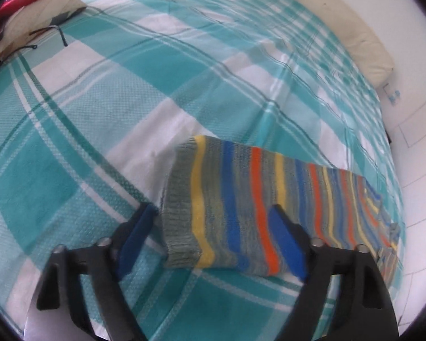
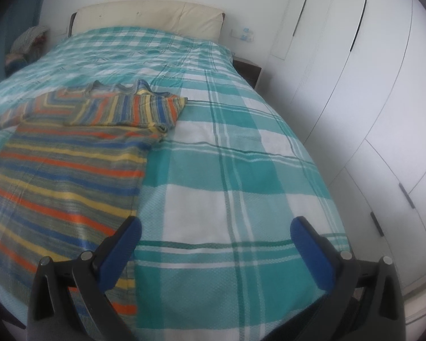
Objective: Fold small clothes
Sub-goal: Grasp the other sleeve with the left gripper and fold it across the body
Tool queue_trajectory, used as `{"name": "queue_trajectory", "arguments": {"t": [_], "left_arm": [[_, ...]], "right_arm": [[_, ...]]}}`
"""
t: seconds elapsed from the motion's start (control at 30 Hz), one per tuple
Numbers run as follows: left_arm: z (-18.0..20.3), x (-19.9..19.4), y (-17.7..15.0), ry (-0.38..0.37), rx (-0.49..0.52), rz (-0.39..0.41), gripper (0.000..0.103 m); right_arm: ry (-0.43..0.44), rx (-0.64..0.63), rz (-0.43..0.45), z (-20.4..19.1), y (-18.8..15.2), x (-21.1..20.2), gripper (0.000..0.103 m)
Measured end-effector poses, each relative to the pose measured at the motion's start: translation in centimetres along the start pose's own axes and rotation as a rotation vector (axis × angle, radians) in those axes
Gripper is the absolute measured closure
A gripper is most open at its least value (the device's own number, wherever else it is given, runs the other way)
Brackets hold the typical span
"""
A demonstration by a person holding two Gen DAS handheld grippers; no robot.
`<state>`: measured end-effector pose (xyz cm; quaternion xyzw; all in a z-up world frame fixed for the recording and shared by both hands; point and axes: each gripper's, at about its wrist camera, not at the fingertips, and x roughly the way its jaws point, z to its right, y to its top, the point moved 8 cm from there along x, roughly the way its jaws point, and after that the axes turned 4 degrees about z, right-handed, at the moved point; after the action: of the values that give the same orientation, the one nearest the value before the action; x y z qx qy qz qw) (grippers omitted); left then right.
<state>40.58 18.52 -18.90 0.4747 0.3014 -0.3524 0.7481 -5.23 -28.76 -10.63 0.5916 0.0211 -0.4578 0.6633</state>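
Note:
A striped sweater (image 2: pixel 65 176) in grey, blue, orange and yellow lies flat on the teal checked bedspread (image 2: pixel 227 170). One sleeve (image 2: pixel 133 108) is folded across its chest. In the left wrist view the other sleeve (image 1: pixel 235 199) stretches out sideways, cuff toward the left. My left gripper (image 1: pixel 211 207) straddles that cuff end. Its right finger (image 1: pixel 284 233) overlaps the sleeve, and a narrow gap shows between the left finger (image 1: pixel 139 227) and the cuff edge. My right gripper (image 2: pixel 216 221) hovers open near the sweater's lower right corner, holding nothing.
A cream headboard (image 2: pixel 147 17) stands at the far end of the bed. White wardrobe doors (image 2: pixel 369 99) line the right side, with a dark nightstand (image 2: pixel 248 71) beside them. Patterned and red fabric with thin black hooks (image 1: pixel 28 20) lies at the bed's far left corner.

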Motion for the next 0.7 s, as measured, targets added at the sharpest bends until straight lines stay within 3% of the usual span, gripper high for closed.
{"name": "queue_trajectory", "arguments": {"t": [0.03,0.07,0.13,0.2,0.3,0.43,0.53,0.63,0.7], "left_arm": [[0.5,0.3,0.0,0.010,0.020,0.007,0.087],[0.9,0.4,0.0,0.019,0.024,0.002,0.099],[2.8,-0.7,0.7,-0.007,0.036,0.035,0.101],[6.8,-3.1,1.3,-0.058,0.114,0.084,0.101],[15.6,-7.5,0.9,-0.173,0.290,0.136,0.101],[28.2,-12.0,-2.7,-0.355,0.518,0.140,0.101],[35.2,-12.1,-6.8,-0.442,0.625,0.099,0.101],[39.3,-9.5,-11.3,-0.466,0.690,0.032,0.099],[40.4,-6.5,-14.8,-0.422,0.744,-0.042,0.083]], "right_arm": [[-0.002,0.001,-0.006,0.1,-0.2,0.1,0.000],[-0.003,0.004,-0.009,0.2,-0.4,0.1,0.000],[-0.002,0.011,-0.011,0.4,-0.6,0.2,0.000],[0.001,0.020,-0.006,0.6,-0.5,0.3,0.000],[0.007,0.026,0.005,0.6,-0.1,0.5,0.000],[0.023,0.025,0.013,0.3,0.5,0.9,0.000],[0.033,0.041,0.020,0.2,0.8,0.8,0.000],[0.036,0.058,0.016,0.2,0.4,0.6,0.000],[0.036,0.060,0.002,0.4,-0.2,0.8,0.000]]}}
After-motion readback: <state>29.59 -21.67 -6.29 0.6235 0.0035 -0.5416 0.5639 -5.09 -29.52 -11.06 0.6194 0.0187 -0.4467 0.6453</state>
